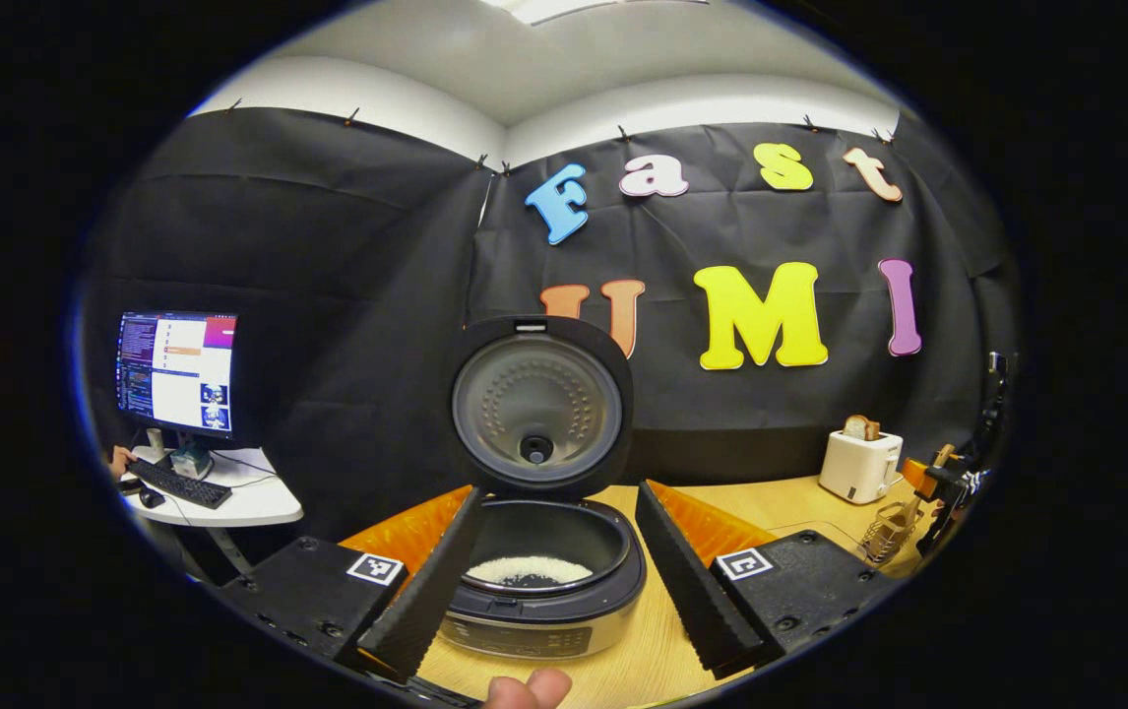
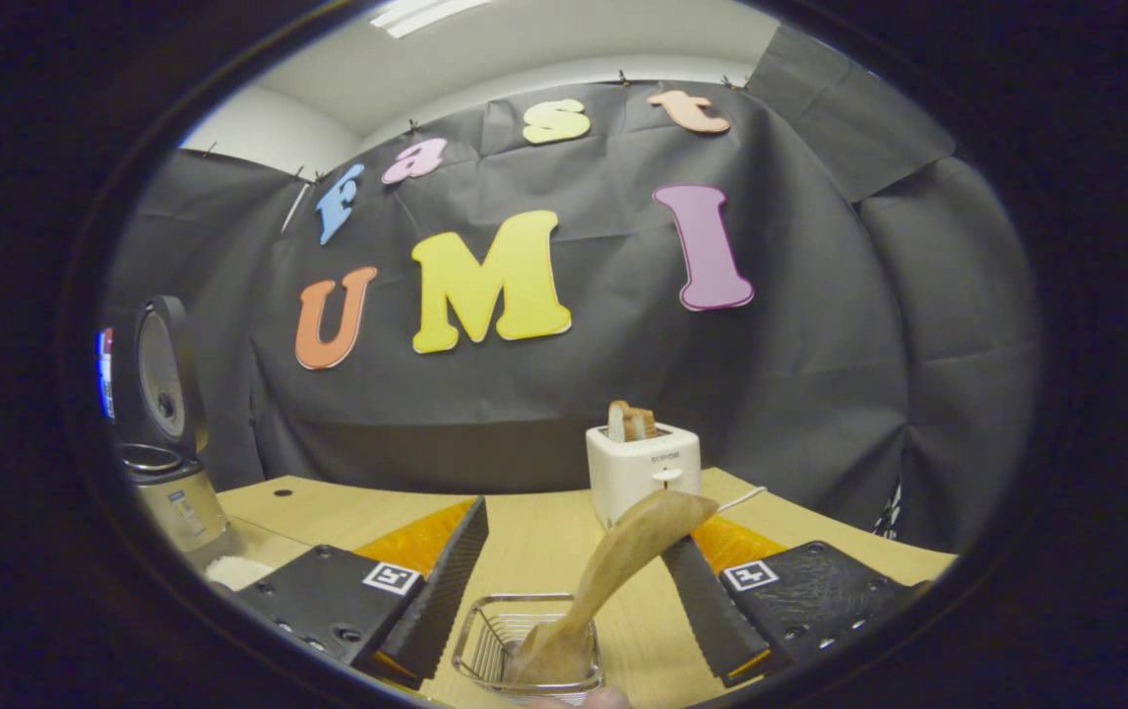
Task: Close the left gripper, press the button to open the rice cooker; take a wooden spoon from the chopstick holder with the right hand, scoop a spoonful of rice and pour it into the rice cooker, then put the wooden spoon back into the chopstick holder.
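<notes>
The rice cooker [image 1: 544, 591] stands with its lid [image 1: 539, 404] raised, and white rice [image 1: 528, 569] lies in the pot. My left gripper [image 1: 559, 492] is open, one finger on each side of the cooker's front. In the right gripper view the wooden spoon [image 2: 623, 561] leans in the wire chopstick holder [image 2: 500, 640], broad end up. My right gripper [image 2: 579, 527] is open around it; the spoon's top sits close to the right finger [image 2: 712, 611], and I cannot tell if they touch. The cooker [image 2: 170, 473] also appears far left there.
A white toaster [image 2: 643, 463] with bread in its slot stands behind the holder on the wooden table [image 2: 357, 512]. Something white [image 2: 234, 569] lies low beside the cooker. A monitor [image 1: 175, 374] and keyboard sit on a side desk at left. A fingertip [image 1: 525, 689] shows at the bottom edge.
</notes>
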{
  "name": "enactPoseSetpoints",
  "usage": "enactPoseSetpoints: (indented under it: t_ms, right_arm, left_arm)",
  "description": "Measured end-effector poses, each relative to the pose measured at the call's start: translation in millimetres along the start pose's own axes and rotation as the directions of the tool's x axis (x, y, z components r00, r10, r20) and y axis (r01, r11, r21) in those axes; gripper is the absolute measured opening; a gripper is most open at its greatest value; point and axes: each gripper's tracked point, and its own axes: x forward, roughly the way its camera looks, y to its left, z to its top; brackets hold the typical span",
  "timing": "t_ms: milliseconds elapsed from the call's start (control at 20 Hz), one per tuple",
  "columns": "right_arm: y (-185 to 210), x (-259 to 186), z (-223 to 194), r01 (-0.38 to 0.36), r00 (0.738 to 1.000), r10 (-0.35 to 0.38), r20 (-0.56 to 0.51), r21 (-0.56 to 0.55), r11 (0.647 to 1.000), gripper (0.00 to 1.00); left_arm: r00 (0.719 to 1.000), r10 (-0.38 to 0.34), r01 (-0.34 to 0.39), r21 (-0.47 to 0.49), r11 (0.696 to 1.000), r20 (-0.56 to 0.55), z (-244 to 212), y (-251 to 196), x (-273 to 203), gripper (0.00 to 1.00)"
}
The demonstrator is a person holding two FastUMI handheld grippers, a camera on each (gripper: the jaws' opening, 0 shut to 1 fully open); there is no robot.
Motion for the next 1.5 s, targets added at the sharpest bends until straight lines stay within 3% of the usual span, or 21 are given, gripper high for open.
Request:
enactPoseSetpoints:
  t_ms: [200, 400, 450, 500, 600, 650, 700, 800, 850, 900, 950, 1000, 1050, 1250, 1500]
  right_arm:
    - [-4, -9, 28, -0.011, 0.999, 0.009, 0.039, 0.05, 0.999, 0.96]
    - [-7, -19, 51, -0.031, 0.996, 0.027, 0.089, 0.045, 0.999, 0.95]
    - [-8, -20, 53, -0.035, 0.995, 0.031, 0.094, 0.041, 0.999, 0.91]
    - [-9, -23, 57, -0.037, 0.994, 0.033, 0.103, 0.036, 0.999, 0.95]
    - [-8, -26, 63, -0.056, 0.991, 0.05, 0.121, 0.045, 0.997, 0.95]
    - [-8, -25, 61, -0.058, 0.992, 0.053, 0.112, 0.046, 0.997, 0.91]
    - [-10, -24, 58, -0.06, 0.993, 0.055, 0.102, 0.048, 0.997, 0.95]
    - [-10, -26, 59, -0.069, 0.993, 0.063, 0.102, 0.057, 0.996, 0.95]
    - [-9, -31, 59, -0.077, 0.992, 0.07, 0.103, 0.065, 0.995, 0.91]
    - [-6, -34, 57, -0.09, 0.992, 0.083, 0.1, 0.067, 0.994, 0.95]
    - [-4, -39, 54, -0.097, 0.991, 0.09, 0.097, 0.063, 0.993, 0.91]
    - [-2, -44, 55, -0.104, 0.99, 0.098, 0.1, 0.055, 0.993, 0.95]
    - [-1, -49, 56, -0.109, 0.989, 0.104, 0.105, 0.045, 0.993, 0.95]
    - [12, -72, 66, -0.167, 0.979, 0.161, 0.122, 0.039, 0.985, 0.95]
    - [21, -105, 73, -0.242, 0.967, 0.231, 0.111, 0.093, 0.966, 0.95]
  left_arm:
    - [0.999, -0.049, 0.05, 0.017, 0.999, -0.009, 18, -9, 13, 0.99]
    - [0.996, -0.084, 0.084, 0.024, 0.996, -0.001, 48, -12, 40, 0.99]
    - [0.995, -0.1, 0.1, 0.011, 0.995, -0.008, 54, -15, 46, 0.99]
    - [0.993, -0.117, 0.117, 0.001, 0.993, -0.008, 63, -20, 51, 0.99]
    - [0.993, -0.122, 0.122, -0.004, 0.993, 0.007, 84, -18, 68, 0.99]
    - [0.992, -0.126, 0.126, -0.01, 0.992, 0.006, 91, -18, 76, 0.99]
    - [0.992, -0.124, 0.124, -0.003, 0.992, 0.01, 98, -17, 85, 0.95]
    - [0.997, -0.066, 0.063, 0.082, 0.995, 0.031, 115, 3, 103, 0.99]
    - [0.999, -0.039, 0.035, 0.113, 0.993, 0.035, 120, 11, 110, 0.99]
    - [0.999, -0.029, 0.024, 0.122, 0.992, 0.037, 122, 15, 115, 0.95]
    - [0.999, -0.022, 0.018, 0.122, 0.992, 0.037, 126, 18, 119, 0.99]
    - [0.999, -0.024, 0.019, 0.123, 0.992, 0.035, 131, 17, 123, 0.99]
    - [0.999, -0.035, 0.03, 0.127, 0.991, 0.034, 137, 13, 127, 0.95]
    - [0.997, -0.04, 0.025, 0.207, 0.978, 0.067, 168, 14, 150, 0.98]
    - [0.999, -0.043, 0.045, 0.165, 0.985, -0.01, 177, 17, 197, 0.95]
